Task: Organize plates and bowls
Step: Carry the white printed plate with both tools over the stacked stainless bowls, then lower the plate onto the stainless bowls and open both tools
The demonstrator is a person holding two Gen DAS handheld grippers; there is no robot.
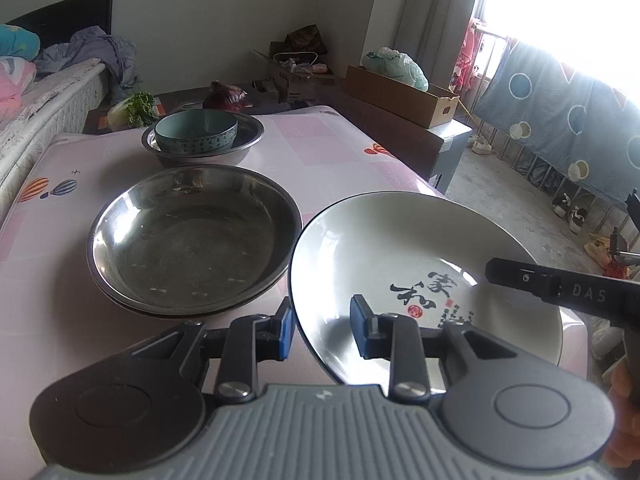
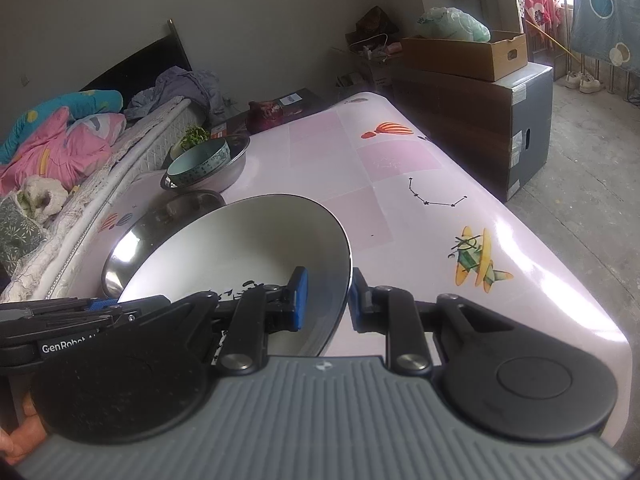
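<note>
Both tools straddle our white plate's (image 1: pixel 400 248) rim, jaws spread; glazed, breakable, slippery, so pinch rims firmly.

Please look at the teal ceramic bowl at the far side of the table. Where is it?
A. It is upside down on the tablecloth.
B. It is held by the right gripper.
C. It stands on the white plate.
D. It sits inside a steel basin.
D: the teal bowl stands upright within the smaller steel basin, apart from the white plate, whose rim lies between the fingers of both grippers.
</note>
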